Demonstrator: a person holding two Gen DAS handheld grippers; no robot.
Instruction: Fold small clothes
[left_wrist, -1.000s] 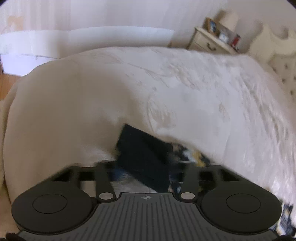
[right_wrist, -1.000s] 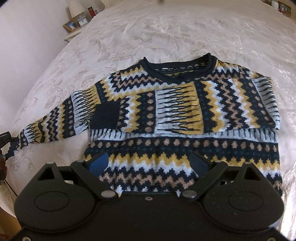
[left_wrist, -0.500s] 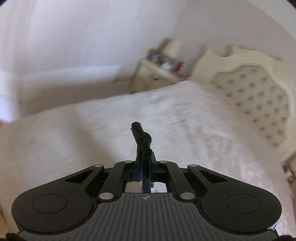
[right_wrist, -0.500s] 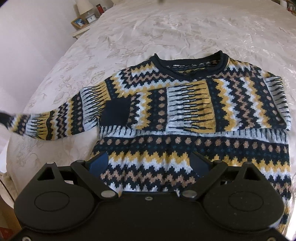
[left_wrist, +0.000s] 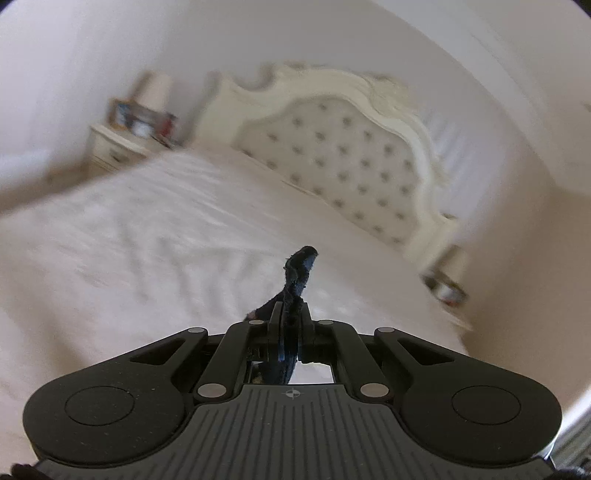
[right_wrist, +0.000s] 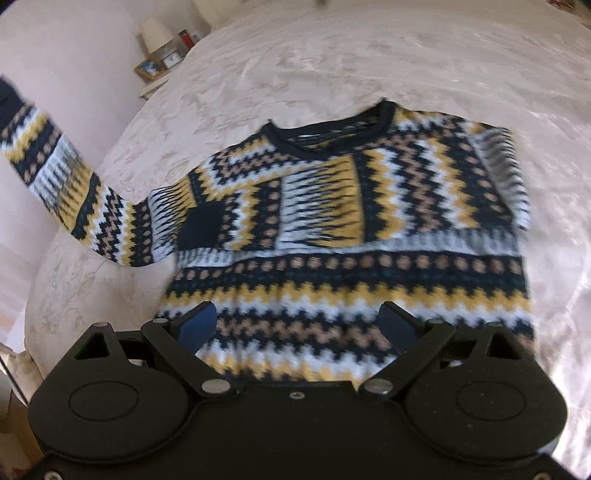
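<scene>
The left gripper (left_wrist: 291, 317) is clamped on the sweater's cuff (left_wrist: 300, 271), sleeve (right_wrist: 74, 184) lifted out left of the sweater (right_wrist: 369, 236). The right gripper (right_wrist: 301, 325) gapes empty above the hem.

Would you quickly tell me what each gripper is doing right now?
Left gripper: shut on the sweater's dark cuff.
Right gripper: open, holding nothing, above the sweater.
</scene>
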